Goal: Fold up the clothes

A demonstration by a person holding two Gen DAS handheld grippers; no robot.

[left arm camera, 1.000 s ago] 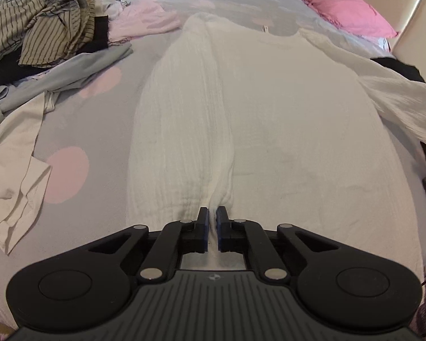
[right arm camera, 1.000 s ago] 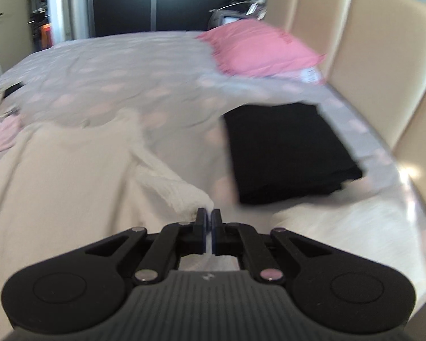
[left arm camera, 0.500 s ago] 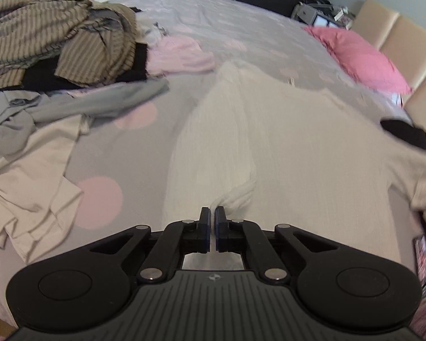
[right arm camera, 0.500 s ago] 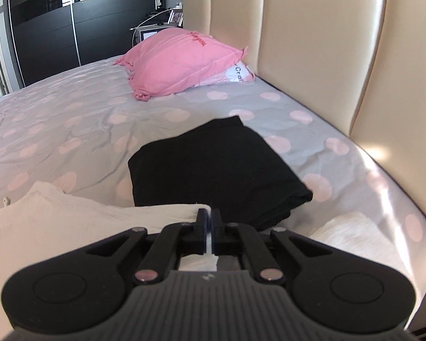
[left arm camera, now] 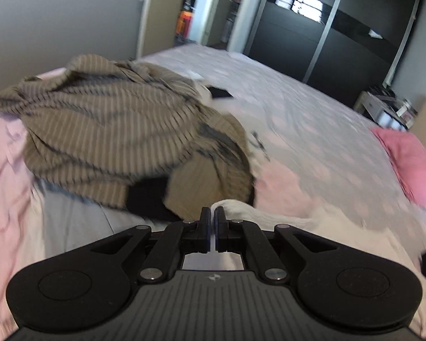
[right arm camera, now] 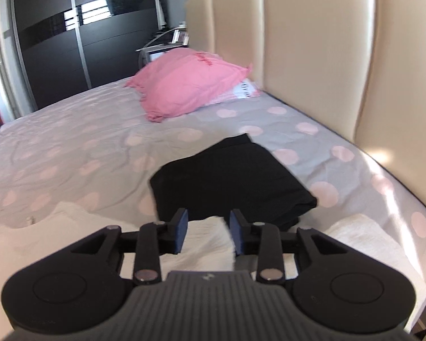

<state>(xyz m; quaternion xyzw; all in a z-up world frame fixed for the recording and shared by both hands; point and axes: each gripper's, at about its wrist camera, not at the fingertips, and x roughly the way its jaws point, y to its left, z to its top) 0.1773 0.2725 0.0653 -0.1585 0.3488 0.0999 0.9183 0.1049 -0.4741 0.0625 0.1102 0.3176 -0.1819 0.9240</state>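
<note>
White crinkled cloth is pinched between the pressed-together jaws of the left gripper [left arm camera: 212,221]: a raised fold of the white garment [left arm camera: 270,217], whose ridge runs from the fingertips away to the right and down onto the bed [left arm camera: 312,119]. Just ahead and to the left of that gripper lies one heap of striped brown clothing [left arm camera: 113,136] over a dark piece, with pale pink cloth [left arm camera: 2,176] at far left; open bedspread stretches ahead to the right. The right gripper [right arm camera: 208,228] stands with its jaws spread, one on each side of a white folded edge [right arm camera: 207,233] lying flat beneath it. Directly ahead of it sits one folded black garment [right arm camera: 230,182], its long axis pointing away toward the one pink pillow [right arm camera: 190,85]. The cream headboard [right arm camera: 312,56] closes off the right side; the bed's edge curves near right.
</note>
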